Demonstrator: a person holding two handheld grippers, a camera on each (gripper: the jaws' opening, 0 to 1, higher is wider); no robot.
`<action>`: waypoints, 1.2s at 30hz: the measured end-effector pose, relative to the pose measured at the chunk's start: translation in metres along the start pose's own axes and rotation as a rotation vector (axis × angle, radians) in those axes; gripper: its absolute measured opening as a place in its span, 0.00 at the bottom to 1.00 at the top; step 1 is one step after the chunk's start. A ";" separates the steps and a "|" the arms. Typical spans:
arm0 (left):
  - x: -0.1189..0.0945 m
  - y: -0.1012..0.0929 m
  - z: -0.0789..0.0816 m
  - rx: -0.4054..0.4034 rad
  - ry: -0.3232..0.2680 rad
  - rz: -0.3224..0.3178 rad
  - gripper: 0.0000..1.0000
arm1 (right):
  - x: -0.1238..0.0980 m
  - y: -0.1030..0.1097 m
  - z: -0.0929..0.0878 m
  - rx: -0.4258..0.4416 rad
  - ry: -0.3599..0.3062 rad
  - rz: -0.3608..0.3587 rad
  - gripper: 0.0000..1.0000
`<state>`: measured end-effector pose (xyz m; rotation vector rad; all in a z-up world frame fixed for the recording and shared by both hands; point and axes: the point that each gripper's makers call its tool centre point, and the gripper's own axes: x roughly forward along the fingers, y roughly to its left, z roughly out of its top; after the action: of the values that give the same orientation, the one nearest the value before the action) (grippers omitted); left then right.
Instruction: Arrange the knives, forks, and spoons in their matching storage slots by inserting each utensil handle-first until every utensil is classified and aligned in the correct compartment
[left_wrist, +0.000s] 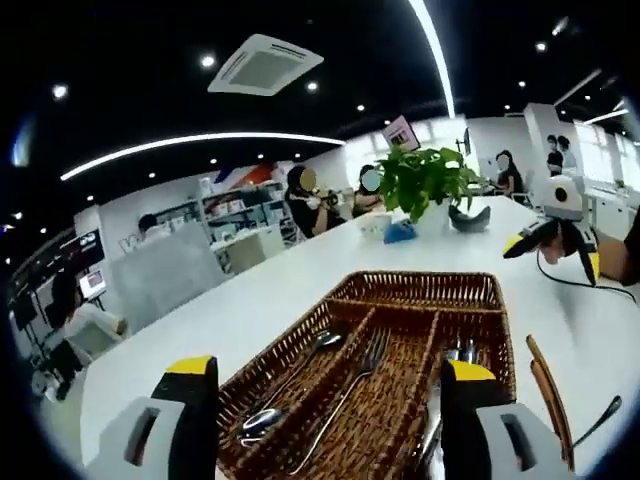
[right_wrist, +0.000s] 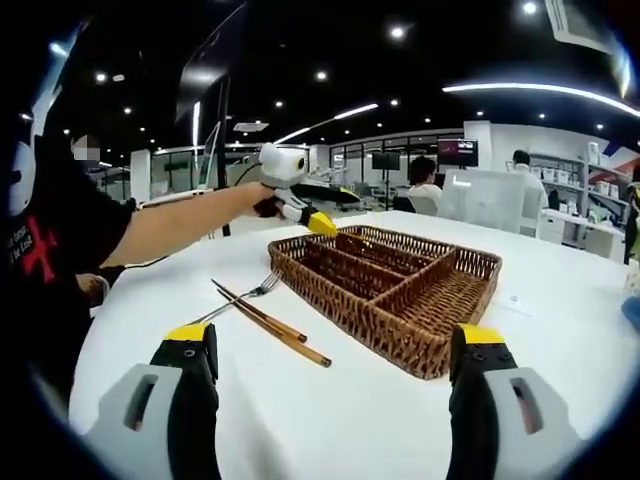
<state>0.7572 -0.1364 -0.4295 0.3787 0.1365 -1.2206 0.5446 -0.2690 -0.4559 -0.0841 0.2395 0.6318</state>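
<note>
Left gripper view.
- Wicker tray (left_wrist: 420, 290): brown, slotted, set on the white counter (left_wrist: 290, 290); taken as landmark.
- Left gripper (left_wrist: 330, 400): fingers spread wide and empty, yellow-tipped, one at each near corner of the tray.
- Spoon (left_wrist: 290, 385): lying in the tray's left slot, bowl at the near end.
- Fork (left_wrist: 350, 385): in the middle slot, tines toward the far end.
- More metal utensils (left_wrist: 455, 355): in the right slot, partly hidden by the right-hand finger; kind cannot be told.
- Chopsticks (left_wrist: 548, 395): wooden pair on the counter just right of the tray.
- Dark utensil end (left_wrist: 600, 420): right of the chopsticks, at the picture's edge; kind cannot be told.
- Right gripper (left_wrist: 560, 240): beyond the tray's right far corner, held above the counter; whether its fingers are spread cannot be told here.
- Potted plant (left_wrist: 425, 185): well beyond the tray's far end.

Right gripper view.
- Right gripper (right_wrist: 335, 390): fingers spread, empty, near side of the tray (right_wrist: 390, 285).
- Chopsticks (right_wrist: 270, 325) and a second fork (right_wrist: 240, 298): on the counter (right_wrist: 350, 420) just left of the tray, crossing one another.
- Left gripper (right_wrist: 300, 210): held by a person's arm (right_wrist: 190, 225) over the tray's far left corner.
</note>
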 end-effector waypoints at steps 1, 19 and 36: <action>-0.003 -0.003 0.000 -0.032 -0.011 -0.006 1.00 | 0.000 0.000 -0.001 -0.001 0.002 0.000 0.99; -0.040 -0.047 -0.021 -0.139 -0.052 0.044 1.00 | 0.000 -0.015 0.002 0.013 -0.023 -0.084 0.99; -0.074 -0.074 -0.051 -0.142 0.001 0.066 1.00 | -0.001 -0.027 -0.004 0.024 -0.013 -0.128 0.99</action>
<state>0.6676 -0.0743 -0.4704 0.2582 0.2089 -1.1380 0.5586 -0.2920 -0.4597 -0.0717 0.2269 0.5022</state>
